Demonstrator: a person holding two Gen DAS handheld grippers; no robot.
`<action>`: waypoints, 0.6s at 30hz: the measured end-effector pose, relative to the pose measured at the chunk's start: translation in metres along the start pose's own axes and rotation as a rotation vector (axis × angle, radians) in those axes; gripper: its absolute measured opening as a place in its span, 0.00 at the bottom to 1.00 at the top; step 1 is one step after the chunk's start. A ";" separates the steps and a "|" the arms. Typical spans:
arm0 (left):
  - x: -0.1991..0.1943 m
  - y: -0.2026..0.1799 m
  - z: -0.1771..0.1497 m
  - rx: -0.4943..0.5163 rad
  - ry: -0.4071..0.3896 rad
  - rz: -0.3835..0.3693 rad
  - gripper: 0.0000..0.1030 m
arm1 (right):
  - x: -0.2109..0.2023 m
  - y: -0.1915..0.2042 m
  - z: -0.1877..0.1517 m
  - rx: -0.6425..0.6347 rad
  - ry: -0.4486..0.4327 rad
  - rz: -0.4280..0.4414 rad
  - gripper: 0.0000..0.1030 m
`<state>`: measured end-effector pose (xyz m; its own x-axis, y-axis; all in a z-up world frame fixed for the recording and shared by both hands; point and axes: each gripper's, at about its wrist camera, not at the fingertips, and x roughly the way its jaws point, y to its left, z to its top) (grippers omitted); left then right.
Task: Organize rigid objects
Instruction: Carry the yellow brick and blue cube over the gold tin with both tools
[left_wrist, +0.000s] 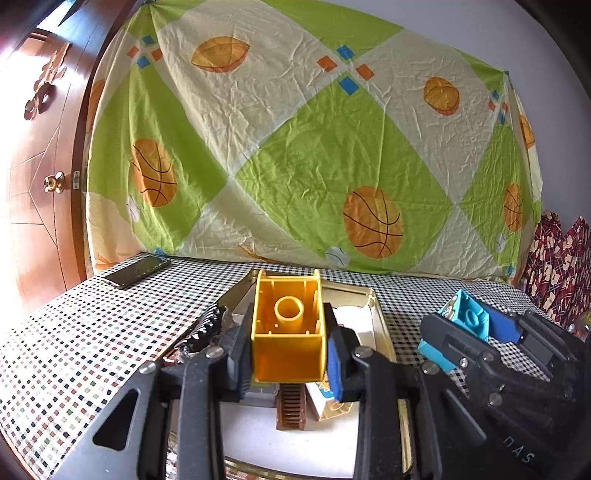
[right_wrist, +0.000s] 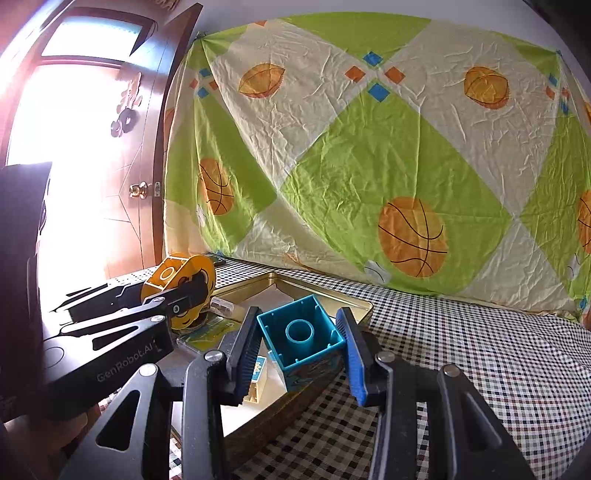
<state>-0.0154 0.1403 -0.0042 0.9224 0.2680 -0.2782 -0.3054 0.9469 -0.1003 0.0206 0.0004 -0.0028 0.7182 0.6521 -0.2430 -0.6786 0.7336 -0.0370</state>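
The left hand-held gripper (left_wrist: 290, 354) is closed partway onto one yellow block (left_wrist: 288, 328), pinched between its two pads with the hollow underside and round centre tube facing the camera. Just below and beyond it sits a gold tin tray (left_wrist: 380, 325) on the checked tabletop (left_wrist: 81, 354), holding a brown toothed piece (left_wrist: 291, 406) and a card box (left_wrist: 334, 404). To its right, the right hand-held gripper (right_wrist: 301, 347) likewise clamps one blue block (right_wrist: 303, 339), hollow side to the camera, above the tray's right rim. One phone (left_wrist: 136, 271) lies far left.
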 end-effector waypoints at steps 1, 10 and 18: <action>0.000 0.002 0.000 -0.003 0.000 0.000 0.30 | 0.001 0.001 0.000 -0.002 0.002 0.002 0.43; 0.002 0.014 0.002 -0.011 0.008 0.011 0.30 | 0.009 0.014 0.002 -0.017 0.015 0.022 0.43; 0.005 0.023 0.005 -0.013 0.020 0.022 0.30 | 0.017 0.023 0.002 -0.033 0.031 0.042 0.43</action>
<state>-0.0168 0.1646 -0.0036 0.9106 0.2851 -0.2991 -0.3288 0.9384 -0.1067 0.0171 0.0284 -0.0058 0.6841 0.6756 -0.2750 -0.7133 0.6985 -0.0584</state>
